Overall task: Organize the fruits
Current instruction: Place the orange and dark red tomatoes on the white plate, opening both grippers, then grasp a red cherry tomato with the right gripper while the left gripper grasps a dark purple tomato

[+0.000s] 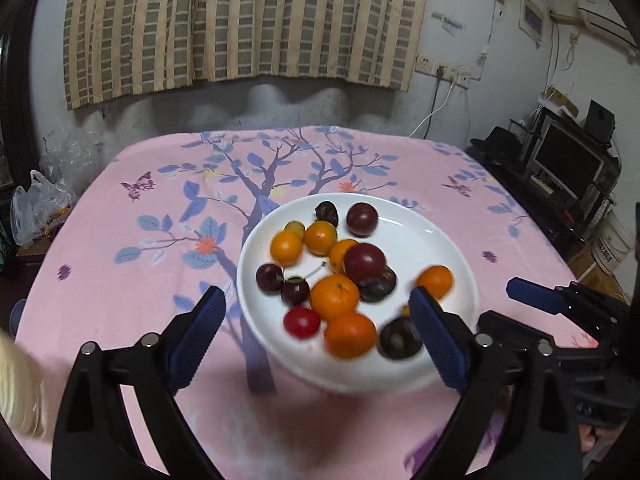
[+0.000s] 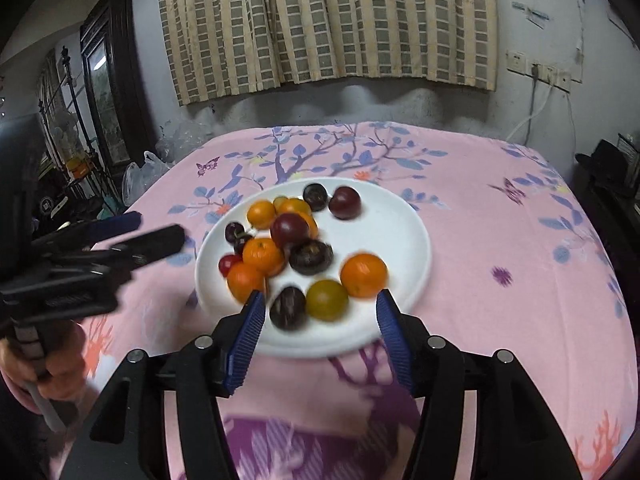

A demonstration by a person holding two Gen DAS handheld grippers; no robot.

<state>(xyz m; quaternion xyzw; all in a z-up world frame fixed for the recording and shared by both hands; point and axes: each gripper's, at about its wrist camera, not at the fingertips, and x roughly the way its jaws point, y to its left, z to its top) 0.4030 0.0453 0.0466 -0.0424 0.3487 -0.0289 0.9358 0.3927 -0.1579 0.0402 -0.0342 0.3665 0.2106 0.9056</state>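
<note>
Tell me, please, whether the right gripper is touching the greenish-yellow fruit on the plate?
Apart. In the right wrist view, the right gripper is open, and bare white plate shows between each blue finger and the greenish-yellow fruit.

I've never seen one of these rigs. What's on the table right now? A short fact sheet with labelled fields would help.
Surface: pink floral tablecloth
Container: white plate, holding all the fruit
Fruit: oranges, dark plums, small red ones, one greenish fruit
Off to one side: single orange, apart from the pile
Left gripper: open, empty, at the plate's near edge
Right gripper: open, empty, at the plate's near edge
Background: striped curtain
</note>
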